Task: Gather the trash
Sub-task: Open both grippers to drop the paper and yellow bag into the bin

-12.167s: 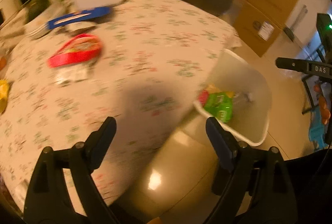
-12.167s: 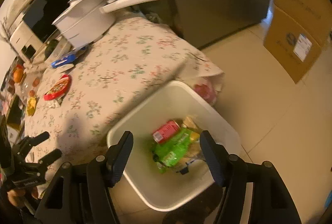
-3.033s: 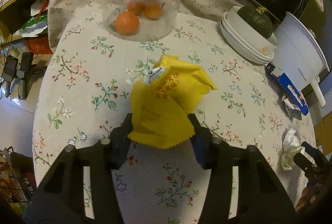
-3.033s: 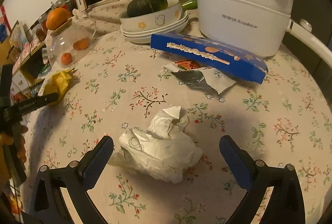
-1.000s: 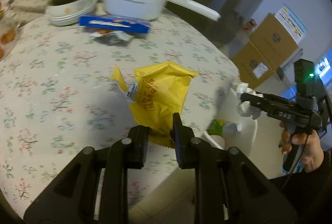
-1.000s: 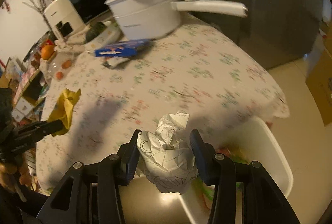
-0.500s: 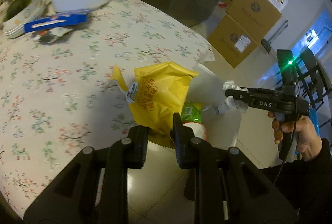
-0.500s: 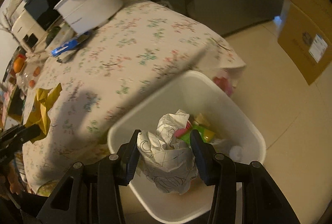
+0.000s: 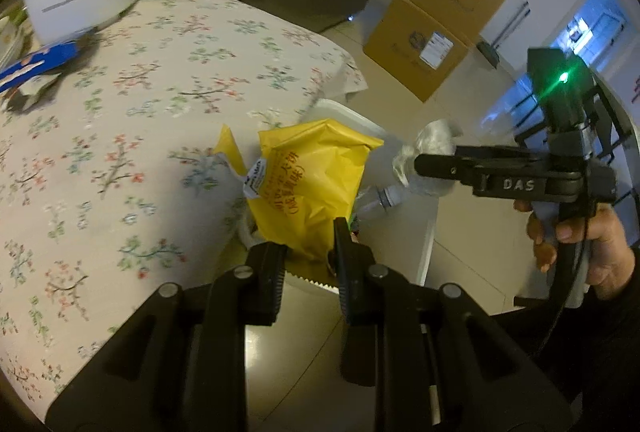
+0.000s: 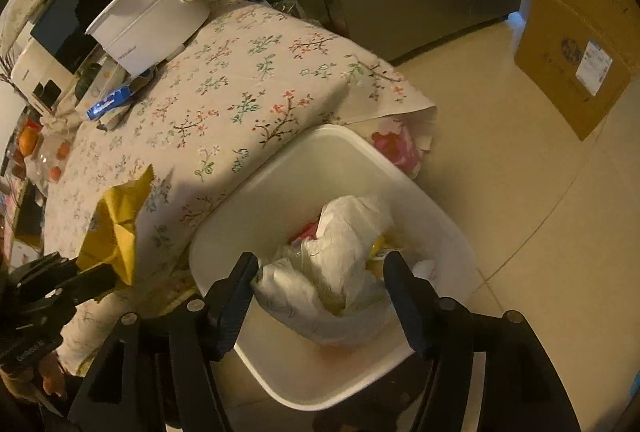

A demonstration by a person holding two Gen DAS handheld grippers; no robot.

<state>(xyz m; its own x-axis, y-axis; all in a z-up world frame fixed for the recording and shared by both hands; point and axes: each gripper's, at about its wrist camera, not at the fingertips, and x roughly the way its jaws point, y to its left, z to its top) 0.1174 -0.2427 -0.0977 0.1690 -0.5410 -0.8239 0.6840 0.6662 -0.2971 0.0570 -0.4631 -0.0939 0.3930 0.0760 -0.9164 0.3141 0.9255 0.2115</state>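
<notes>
**K:** Status on right gripper: jaws opening, crumpled white paper wad sits between them but the pads no longer press it. Half a second back it was pinched tight. Wad is lower centre of the right wrist view, directly over the white bin.

**M:** So it's a release, not a slip?

**K:** Reads as a release to me. A second ago the wad was above the table edge; now the bin mouth fills the frame under it. Can't tell if it has left the fingers or is resting on the trash already inside.

**M:** Left side?

**K:** Left gripper clamped on the bottom edge of the yellow snack wrapper, jaws close together, no change in grip. In the left wrist view the wrapper is at centre frame, hanging past the edge of the floral tablecloth with the bin rim just behind it. A second ago it was over the table.

**M:** Clearance between the two?

**K:** Right gripper shows at right of the left wrist view, wad at its tip, near the wrapper but apart. My read: paper goes in first, the right hand needs to back off, then the wrapper follows.

**M:** What's left?

**K:** Blue box and a wrapper scrap beside it, upper left of the right wrist view, next to the white pot. Possibly more trash there; the box itself may not be.
</notes>
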